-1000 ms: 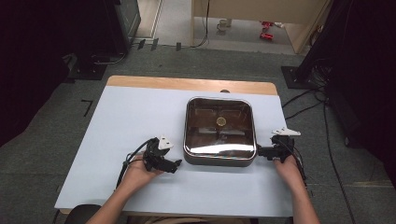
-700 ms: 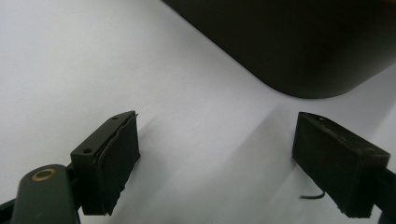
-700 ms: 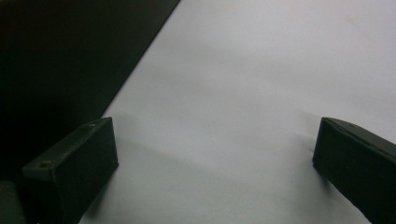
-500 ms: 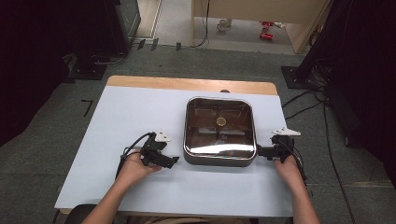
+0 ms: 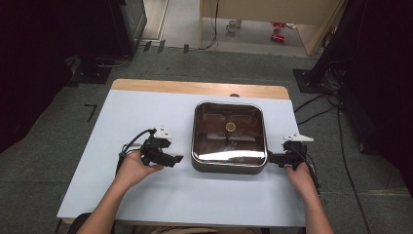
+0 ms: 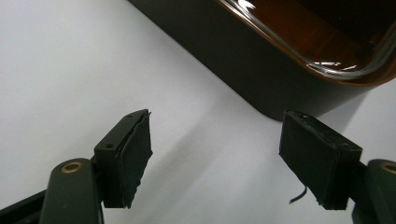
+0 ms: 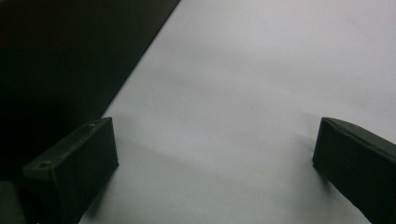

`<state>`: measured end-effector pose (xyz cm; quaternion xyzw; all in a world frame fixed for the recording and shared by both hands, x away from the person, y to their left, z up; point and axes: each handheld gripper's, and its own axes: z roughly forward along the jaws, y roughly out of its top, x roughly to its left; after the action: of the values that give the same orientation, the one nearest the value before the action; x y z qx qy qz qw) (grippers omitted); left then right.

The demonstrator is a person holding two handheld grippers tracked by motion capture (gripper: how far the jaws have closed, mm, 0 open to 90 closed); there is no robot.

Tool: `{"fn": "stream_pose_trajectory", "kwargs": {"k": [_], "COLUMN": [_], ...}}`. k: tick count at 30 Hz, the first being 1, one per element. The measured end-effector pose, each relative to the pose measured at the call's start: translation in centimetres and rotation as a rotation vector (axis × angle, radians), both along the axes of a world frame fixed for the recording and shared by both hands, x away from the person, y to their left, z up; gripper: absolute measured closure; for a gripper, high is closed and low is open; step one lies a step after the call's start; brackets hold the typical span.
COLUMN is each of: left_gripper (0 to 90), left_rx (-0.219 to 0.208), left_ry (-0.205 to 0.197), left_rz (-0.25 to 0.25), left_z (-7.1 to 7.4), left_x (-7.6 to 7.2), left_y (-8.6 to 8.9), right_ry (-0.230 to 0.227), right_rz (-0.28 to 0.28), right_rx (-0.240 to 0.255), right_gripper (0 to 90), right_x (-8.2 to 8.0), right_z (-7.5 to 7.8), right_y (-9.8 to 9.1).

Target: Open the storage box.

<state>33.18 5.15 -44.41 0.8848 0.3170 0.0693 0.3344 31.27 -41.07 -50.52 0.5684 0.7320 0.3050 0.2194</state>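
A square dark electric pan (image 5: 229, 163) with a glass lid and a small round knob (image 5: 230, 127) stands in the middle of the pale table (image 5: 136, 112). My left gripper (image 5: 178, 159) hovers just left of the pan's near left corner. In the left gripper view its jaws (image 6: 215, 135) stand apart over bare table, with the pan's corner (image 6: 261, 70) ahead; they have just been closing, with nothing between them. My right gripper (image 5: 271, 159) sits at the pan's right side, open (image 7: 215, 149), with the dark pan wall (image 7: 56, 56) beside its left jaw.
The table's wooden far edge (image 5: 195, 87) runs behind the pan. Dark cabinets and cables (image 5: 316, 105) lie on the grey floor around the table. Bare table surface stretches to the left of the pan and along the front edge.
My left gripper has risen and drawn a little left, away from the pan, and its jaws stand narrower. The right gripper and the pan have not moved.
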Motion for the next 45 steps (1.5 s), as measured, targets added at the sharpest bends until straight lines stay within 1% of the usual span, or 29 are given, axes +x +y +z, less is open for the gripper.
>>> {"fn": "stream_pose_trajectory", "kwargs": {"k": [1,2,3,7,11,15,19,22,29,32,36,41,44,45], "left_gripper": [25.2,25.2,25.5,25.5,25.5,25.5,25.5,25.5,25.5,25.5,25.5,25.6,25.7,26.1], "left_rx": [0.0,0.003,-0.002,-0.008,-0.03,-0.035,-0.06,-0.063,-0.072,-0.074,-0.098,-0.101,-0.106,-0.106], "left_ry": [0.0,-0.001,0.001,-0.005,-0.016,-0.027,-0.042,-0.042,-0.039,-0.044,-0.031,-0.027,-0.038,-0.038], "left_rz": [0.0,-0.007,-0.015,-0.024,-0.042,-0.062,-0.072,-0.095,-0.122,-0.14,-0.152,-0.171,-0.18,-0.18], "left_z": [0.0,0.2,0.6,1.6,2.8,3.9,4.8,5.3,6.1,6.3,6.4,6.3,6.3,6.3], "left_x": [0.0,0.1,0.2,0.6,1.0,1.5,2.1,2.5,3.7,4.1,4.7,5.2,5.4,5.4], "left_y": [0.0,-0.1,-0.2,-0.5,-0.9,-1.4,-2.0,-2.5,-3.8,-4.4,-5.3,-6.6,-7.5,-7.5], "right_ry": [0.0,0.0,0.0,-0.001,-0.002,-0.002,-0.001,-0.001,-0.001,-0.001,-0.001,-0.001,-0.003,-0.003], "right_rz": [0.0,0.0,0.0,0.001,0.001,0.001,0.0,0.0,0.0,0.001,0.001,-0.001,0.001,0.001], "right_rx": [0.0,0.0,0.0,-0.001,-0.002,-0.002,-0.001,-0.001,0.0,0.0,-0.001,0.0,-0.001,-0.001], "right_gripper": [0.0,0.0,0.0,0.0,0.0,0.0,0.0,0.0,0.0,0.0,0.0,0.0,0.0,0.0], "right_x": [0.0,0.0,0.0,0.0,0.0,0.0,0.0,0.0,0.0,0.0,0.0,0.0,0.0,0.0], "right_z": [0.0,0.0,0.0,0.0,0.0,0.0,0.0,0.0,0.0,0.0,0.0,0.0,0.0,0.0], "right_y": [0.0,0.0,0.0,0.0,0.0,0.0,0.0,0.0,0.0,0.0,0.0,0.0,0.0,0.0]}}
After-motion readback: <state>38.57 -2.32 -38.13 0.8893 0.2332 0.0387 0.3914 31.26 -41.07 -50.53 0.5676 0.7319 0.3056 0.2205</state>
